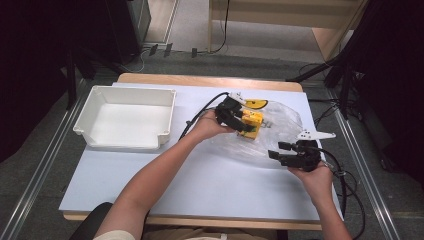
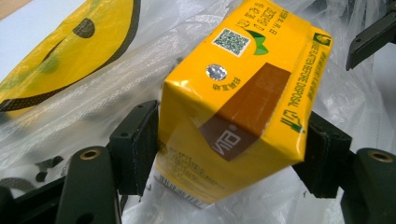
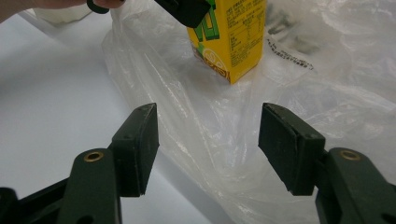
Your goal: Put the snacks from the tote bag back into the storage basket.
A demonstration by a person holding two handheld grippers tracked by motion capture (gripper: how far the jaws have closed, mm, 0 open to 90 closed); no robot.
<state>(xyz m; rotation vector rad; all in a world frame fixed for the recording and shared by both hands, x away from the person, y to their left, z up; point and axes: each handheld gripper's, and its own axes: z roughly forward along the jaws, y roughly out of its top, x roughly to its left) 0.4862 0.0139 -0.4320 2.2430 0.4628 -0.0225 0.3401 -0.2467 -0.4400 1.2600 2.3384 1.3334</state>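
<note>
The left gripper (image 2: 233, 154) pinched the yellow carton (image 2: 238, 107) to lift it off the plastic bag (image 1: 280, 145) (right gripper (image 3: 208, 144), at five o'clock, fingers spread, empty).

One yellow rectangular drink carton (image 1: 252, 123) with a brown patch and green print is in sight, and one crumpled clear plastic bag (image 1: 280, 131) printed with a single yellow smiley face (image 1: 256, 103). There is one white rectangular plastic bin (image 1: 126, 117). Two black two-jaw grippers, the left gripper (image 1: 243, 125) and the right gripper (image 1: 280, 150), are at the one white-topped table (image 1: 210, 185).
</note>
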